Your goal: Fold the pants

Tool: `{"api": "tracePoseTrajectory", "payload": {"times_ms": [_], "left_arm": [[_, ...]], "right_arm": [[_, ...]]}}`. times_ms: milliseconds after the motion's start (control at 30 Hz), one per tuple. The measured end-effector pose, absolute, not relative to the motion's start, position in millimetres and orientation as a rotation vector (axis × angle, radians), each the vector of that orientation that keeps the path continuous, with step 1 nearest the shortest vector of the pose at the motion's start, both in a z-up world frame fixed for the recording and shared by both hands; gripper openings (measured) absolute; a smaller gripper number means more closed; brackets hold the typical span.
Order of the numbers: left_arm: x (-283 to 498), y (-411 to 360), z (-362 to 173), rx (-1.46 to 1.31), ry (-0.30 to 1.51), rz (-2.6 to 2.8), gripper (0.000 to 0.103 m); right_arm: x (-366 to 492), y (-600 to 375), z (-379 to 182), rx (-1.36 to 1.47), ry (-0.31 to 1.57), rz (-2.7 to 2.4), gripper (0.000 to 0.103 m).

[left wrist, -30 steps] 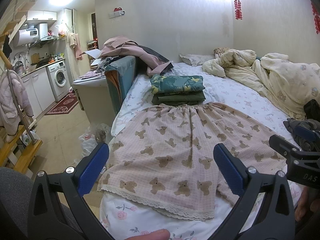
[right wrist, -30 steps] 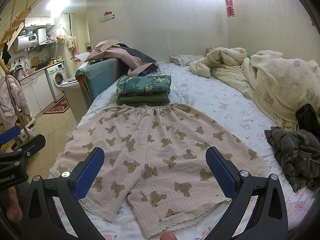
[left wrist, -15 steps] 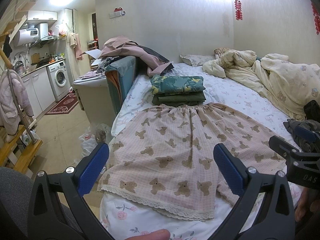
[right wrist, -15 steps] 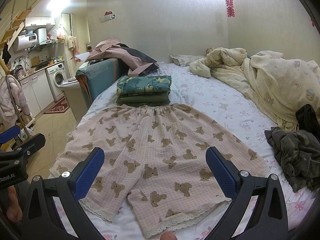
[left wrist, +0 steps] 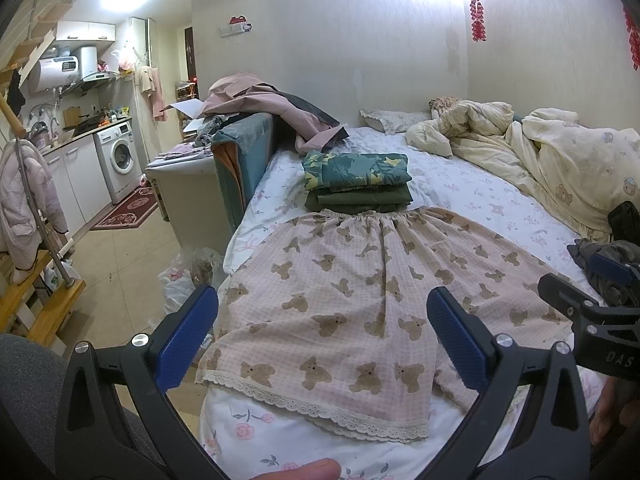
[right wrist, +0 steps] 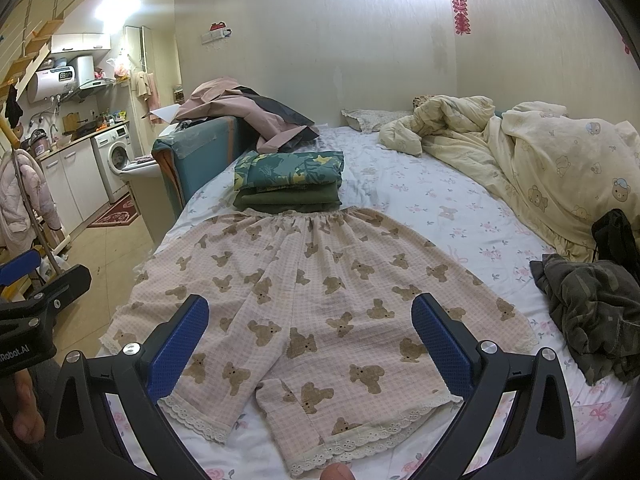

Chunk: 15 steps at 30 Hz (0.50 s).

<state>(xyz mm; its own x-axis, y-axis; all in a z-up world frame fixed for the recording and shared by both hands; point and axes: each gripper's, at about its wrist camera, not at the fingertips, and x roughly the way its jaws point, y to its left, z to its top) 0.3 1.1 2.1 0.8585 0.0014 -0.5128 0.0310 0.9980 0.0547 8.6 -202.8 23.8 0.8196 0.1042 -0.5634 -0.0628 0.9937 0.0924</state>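
Pink checked pants with brown bears (left wrist: 360,300) (right wrist: 320,300) lie spread flat on the bed, waistband far, lace hems near me. My left gripper (left wrist: 320,336) hovers open above the left leg's hem, nothing between its blue pads. My right gripper (right wrist: 310,344) hangs open over the crotch and right leg, also holding nothing. The right leg's hem corner (right wrist: 288,396) is slightly folded over. Each gripper shows at the edge of the other's view.
A stack of folded green clothes (left wrist: 356,180) (right wrist: 290,184) touches the waistband. A dark crumpled garment (right wrist: 588,308) lies at the right. A cream duvet (right wrist: 540,160) fills the far right. The bed's left edge (left wrist: 240,236) drops to the tiled floor.
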Motion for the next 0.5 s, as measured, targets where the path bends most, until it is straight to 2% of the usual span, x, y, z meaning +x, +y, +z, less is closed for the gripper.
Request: {"api": "tracePoseTrajectory", "payload": {"times_ms": [500], "left_arm": [[2.1, 2.2, 3.0, 0.063, 0.537, -0.015, 0.103]], "right_arm": [[8.6, -202.4, 23.4, 0.071, 0.604, 0.089, 0.103]]}}
